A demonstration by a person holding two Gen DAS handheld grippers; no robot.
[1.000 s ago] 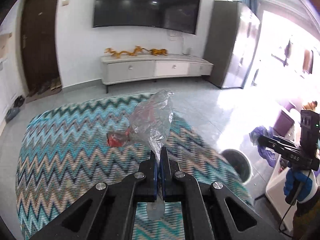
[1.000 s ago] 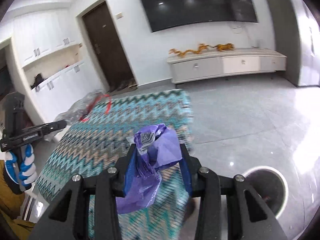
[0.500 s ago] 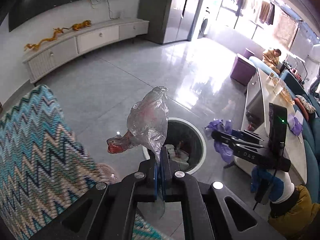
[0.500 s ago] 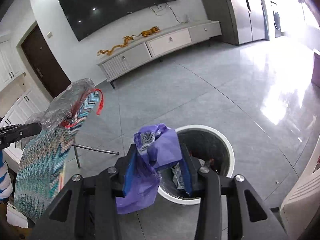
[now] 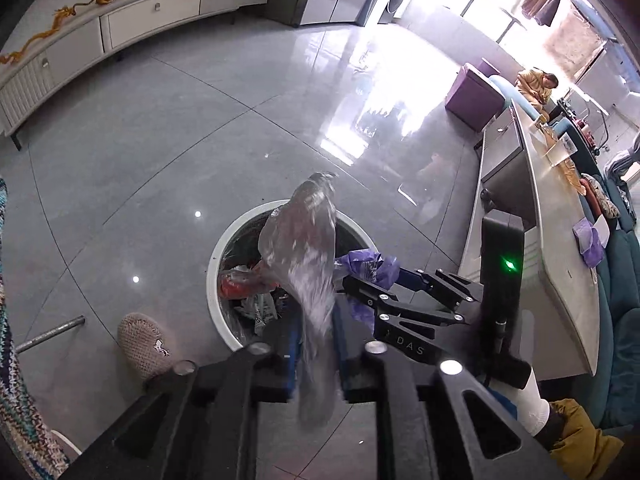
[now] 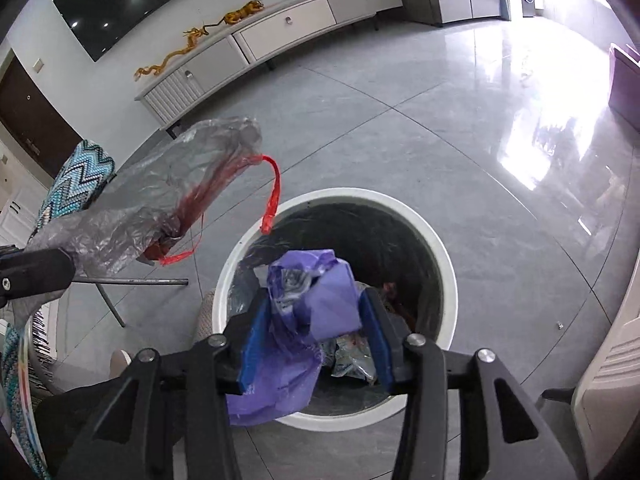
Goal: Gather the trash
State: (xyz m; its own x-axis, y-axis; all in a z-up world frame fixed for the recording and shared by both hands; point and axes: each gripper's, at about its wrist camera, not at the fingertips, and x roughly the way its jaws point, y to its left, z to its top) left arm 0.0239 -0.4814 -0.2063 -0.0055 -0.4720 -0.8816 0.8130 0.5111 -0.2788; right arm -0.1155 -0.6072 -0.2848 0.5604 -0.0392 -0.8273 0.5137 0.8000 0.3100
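Left gripper (image 5: 314, 350): jaws just been opening, pads apart, clear plastic bag (image 5: 308, 264) loose between them, long axis running forward along fingers, red drawstring end over trash bin (image 5: 224, 320) ahead-below.

Right gripper (image 6: 314, 340): jaws just been opening, crumpled purple bag (image 6: 304, 312) between pads, hanging down-left.

Risk: light film clings to pad or drifts past rim onto floor.
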